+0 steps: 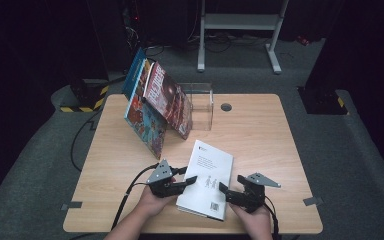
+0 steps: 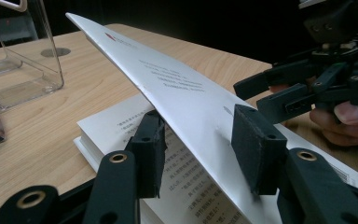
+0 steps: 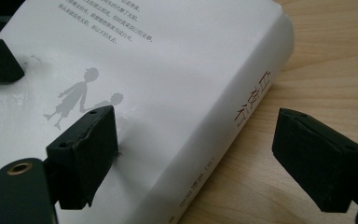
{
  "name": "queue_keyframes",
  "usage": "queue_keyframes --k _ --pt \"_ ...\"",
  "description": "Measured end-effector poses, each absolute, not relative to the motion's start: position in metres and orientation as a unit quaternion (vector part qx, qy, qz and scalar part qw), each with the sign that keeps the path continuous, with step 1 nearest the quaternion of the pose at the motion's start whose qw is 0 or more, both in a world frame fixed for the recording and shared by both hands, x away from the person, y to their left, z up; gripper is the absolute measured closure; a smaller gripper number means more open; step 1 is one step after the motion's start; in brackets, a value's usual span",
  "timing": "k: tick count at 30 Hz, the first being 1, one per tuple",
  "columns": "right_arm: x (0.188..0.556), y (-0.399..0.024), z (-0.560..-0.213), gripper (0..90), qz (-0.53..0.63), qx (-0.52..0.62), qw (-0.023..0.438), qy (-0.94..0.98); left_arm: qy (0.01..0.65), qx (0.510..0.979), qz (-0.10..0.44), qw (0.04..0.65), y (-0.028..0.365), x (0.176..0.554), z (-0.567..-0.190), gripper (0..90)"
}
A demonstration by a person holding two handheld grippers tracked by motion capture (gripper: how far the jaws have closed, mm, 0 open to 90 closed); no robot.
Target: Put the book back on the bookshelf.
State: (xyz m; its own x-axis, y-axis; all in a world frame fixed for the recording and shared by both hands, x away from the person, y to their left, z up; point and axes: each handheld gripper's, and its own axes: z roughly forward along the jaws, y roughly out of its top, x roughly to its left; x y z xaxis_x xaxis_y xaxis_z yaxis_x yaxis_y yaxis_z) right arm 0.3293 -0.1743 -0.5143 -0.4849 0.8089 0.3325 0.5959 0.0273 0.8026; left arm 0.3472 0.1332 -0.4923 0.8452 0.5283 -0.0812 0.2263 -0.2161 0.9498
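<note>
Left fingers [image 2: 200,149] pinching white book's [image 1: 207,177] lifted cover, right fingers [image 3: 209,154] spread astride its spine, clear stand [image 1: 200,102] beyond.

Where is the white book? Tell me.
In the high view, the white book lies at the table's near edge, between the left gripper and right gripper.
</note>
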Motion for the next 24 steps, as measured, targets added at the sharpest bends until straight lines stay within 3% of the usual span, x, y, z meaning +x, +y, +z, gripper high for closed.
queue_keyframes --k 10,24 --pt "0.343 -0.174 -0.523 7.9 0.519 0.507 0.016 0.688 0.236 0.768 0.144 0.577 0.133 0.344 -0.491 55.4" --pt "0.352 -0.173 -0.527 6.9 0.521 0.526 -0.034 0.671 0.24 0.767 0.142 0.578 0.134 0.344 -0.492 55.3"
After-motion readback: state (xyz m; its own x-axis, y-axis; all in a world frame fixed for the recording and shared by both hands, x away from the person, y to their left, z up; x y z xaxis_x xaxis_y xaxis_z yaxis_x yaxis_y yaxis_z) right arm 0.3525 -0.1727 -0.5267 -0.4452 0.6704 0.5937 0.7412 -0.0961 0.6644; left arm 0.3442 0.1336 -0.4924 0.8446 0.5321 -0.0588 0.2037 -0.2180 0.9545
